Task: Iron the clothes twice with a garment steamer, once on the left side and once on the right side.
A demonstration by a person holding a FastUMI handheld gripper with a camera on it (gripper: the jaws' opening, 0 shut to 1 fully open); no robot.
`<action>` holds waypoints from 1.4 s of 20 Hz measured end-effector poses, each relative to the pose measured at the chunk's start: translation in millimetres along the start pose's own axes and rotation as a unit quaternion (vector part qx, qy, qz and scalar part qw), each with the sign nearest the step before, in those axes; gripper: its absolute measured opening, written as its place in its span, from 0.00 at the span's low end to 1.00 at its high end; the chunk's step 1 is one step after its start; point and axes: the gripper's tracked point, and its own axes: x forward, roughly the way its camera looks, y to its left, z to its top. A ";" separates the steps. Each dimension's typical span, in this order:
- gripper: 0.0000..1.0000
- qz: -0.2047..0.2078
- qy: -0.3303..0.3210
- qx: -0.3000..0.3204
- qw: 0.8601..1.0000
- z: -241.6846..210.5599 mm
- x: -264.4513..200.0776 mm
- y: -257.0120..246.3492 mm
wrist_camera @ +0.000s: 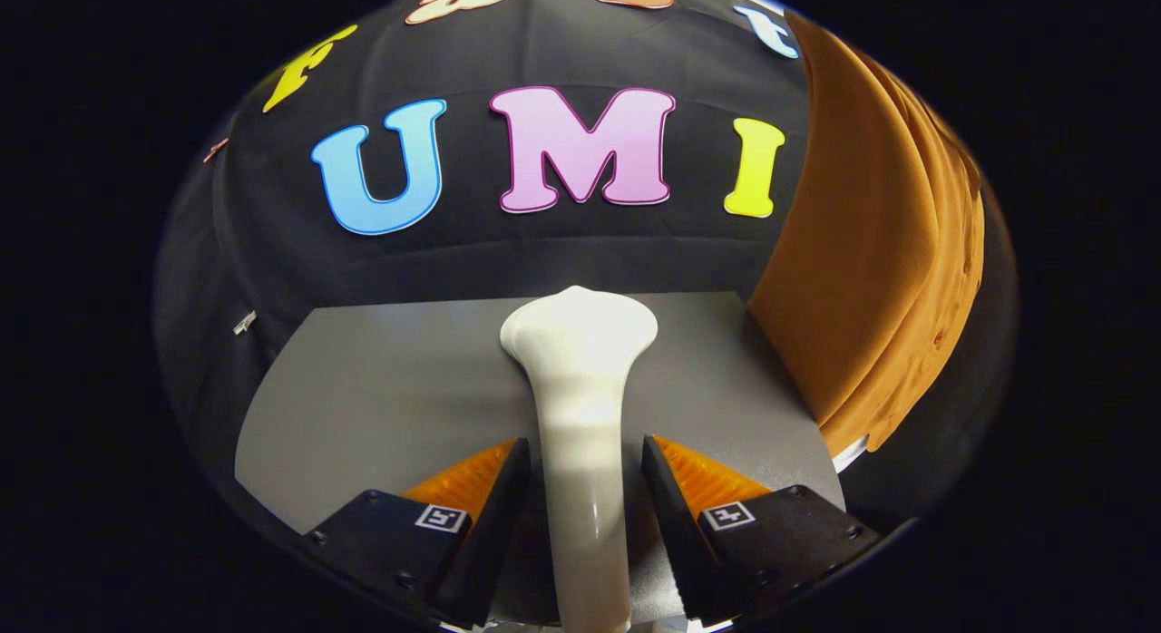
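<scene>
A white garment steamer (580, 406) lies along the grey tabletop (381, 397), its wide head (580, 332) pointing away from me toward the table's far edge. Its long handle runs back between my two black fingers. My gripper (582, 456) is shut on that handle, one finger (508, 488) against its left side and the other against its right. An orange garment (871, 279) hangs to the right, beyond the table's right edge, with its hem reaching down to about table level. The steamer head is well left of the cloth and not touching it.
The black booth wall stands just behind the table. Bare grey surface lies left and right of the steamer. A small white object (848, 453) peeks out under the garment's hem at the table's right corner.
</scene>
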 end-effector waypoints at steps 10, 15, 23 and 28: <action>0.42 0.025 -0.041 -0.004 0.999 14.2 -14.1 4.8; 0.36 0.021 -0.093 -0.006 0.995 25.4 -38.7 3.5; 0.32 0.015 -0.138 0.011 0.990 16.2 -100.7 0.8; 0.32 0.000 -0.176 0.017 0.984 -3.5 -159.5 6.1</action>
